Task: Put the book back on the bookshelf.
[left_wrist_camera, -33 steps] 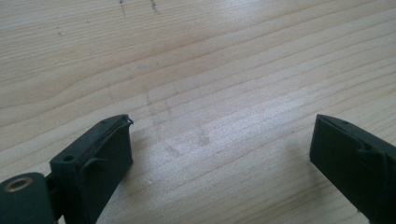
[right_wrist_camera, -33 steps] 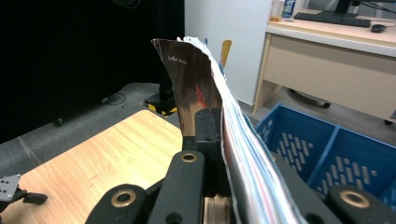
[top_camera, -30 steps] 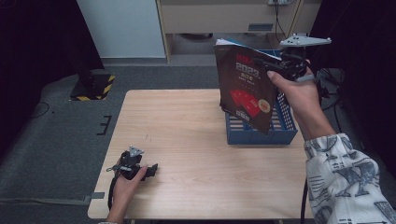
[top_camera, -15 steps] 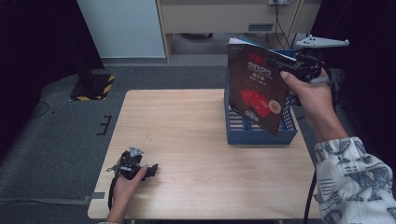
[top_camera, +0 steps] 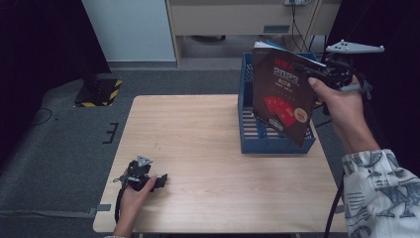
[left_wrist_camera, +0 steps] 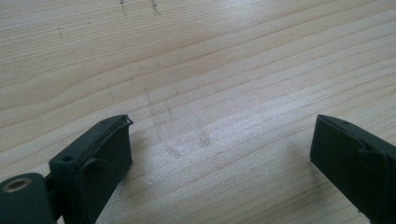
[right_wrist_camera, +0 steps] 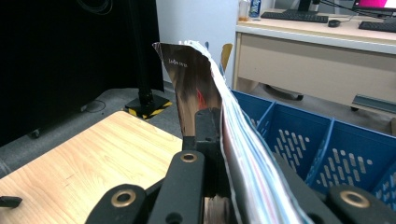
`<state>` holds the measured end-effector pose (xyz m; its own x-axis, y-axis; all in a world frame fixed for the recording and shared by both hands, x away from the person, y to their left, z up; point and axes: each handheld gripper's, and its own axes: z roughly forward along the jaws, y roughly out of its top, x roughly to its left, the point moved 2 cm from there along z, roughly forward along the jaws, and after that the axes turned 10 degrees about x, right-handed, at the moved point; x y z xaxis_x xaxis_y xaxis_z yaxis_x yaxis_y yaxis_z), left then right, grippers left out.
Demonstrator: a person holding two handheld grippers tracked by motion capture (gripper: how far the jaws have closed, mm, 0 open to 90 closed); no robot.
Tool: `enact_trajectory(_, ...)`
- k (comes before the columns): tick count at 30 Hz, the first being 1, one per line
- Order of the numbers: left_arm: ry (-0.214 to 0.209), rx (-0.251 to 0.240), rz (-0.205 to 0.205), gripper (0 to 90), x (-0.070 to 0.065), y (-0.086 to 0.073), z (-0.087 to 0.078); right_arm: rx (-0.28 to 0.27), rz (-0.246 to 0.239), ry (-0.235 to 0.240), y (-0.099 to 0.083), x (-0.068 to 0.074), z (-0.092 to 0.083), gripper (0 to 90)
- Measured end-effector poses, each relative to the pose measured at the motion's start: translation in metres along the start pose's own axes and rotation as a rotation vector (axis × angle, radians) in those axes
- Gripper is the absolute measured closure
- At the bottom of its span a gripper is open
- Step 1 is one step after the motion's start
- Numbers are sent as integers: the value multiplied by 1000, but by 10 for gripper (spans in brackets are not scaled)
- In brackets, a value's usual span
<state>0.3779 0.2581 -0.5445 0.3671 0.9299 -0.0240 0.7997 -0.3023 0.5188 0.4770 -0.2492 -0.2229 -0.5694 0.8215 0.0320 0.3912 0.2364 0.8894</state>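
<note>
Held a dark book [top_camera: 280, 94] up in the air with the right gripper [top_camera: 299, 66]. Squeezed it tight between the two black fingers [right_wrist_camera: 205, 126], shut on the pages near the top edge. Tilted the book, with one corner high and the other corner low. Kept it over the blue basket [top_camera: 243, 106], at the far right side of the worktop [top_camera: 198, 148]. Low corner down by the front wall of the basket; touching it or not, hard to tell. Red shapes and pale letters on the dark cover. Wrapped the right hand [top_camera: 341, 104] around the back of that gripper, with a patterned sleeve behind the wrist.

Seen from the right gripper [right_wrist_camera: 210, 126]: the book [right_wrist_camera: 187, 79] standing up thin like a fan, its page edges to the right, the blue basket [right_wrist_camera: 327, 144] just past it with slots in its walls, and the worktop [right_wrist_camera: 93, 163] low on the left.

Rested the left gripper [top_camera: 161, 179] flat on the near left part of the worktop, well apart from the book and the basket. Held it there in the left hand [top_camera: 131, 196]. Kept its fingers [left_wrist_camera: 102, 149] wide open, with bare wood [left_wrist_camera: 210, 70] between them.
</note>
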Motion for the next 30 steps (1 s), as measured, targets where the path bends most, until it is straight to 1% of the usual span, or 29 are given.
enact_trajectory(12,2,0,1,46,0,0,0,4,17,-37,-5,-13,-8,871)
enact_trajectory(16,-1,0,-1,47,0,0,0,11,19,-54,-7,-19,-10,871)
enact_trajectory(20,0,0,0,47,0,0,0,15,33,-68,-9,-26,-12,871)
enact_trajectory(25,2,-1,0,46,0,0,0,10,38,-96,-11,-30,-17,871)
enact_trajectory(30,1,0,0,47,0,0,0,19,42,-105,-13,-33,-18,871)
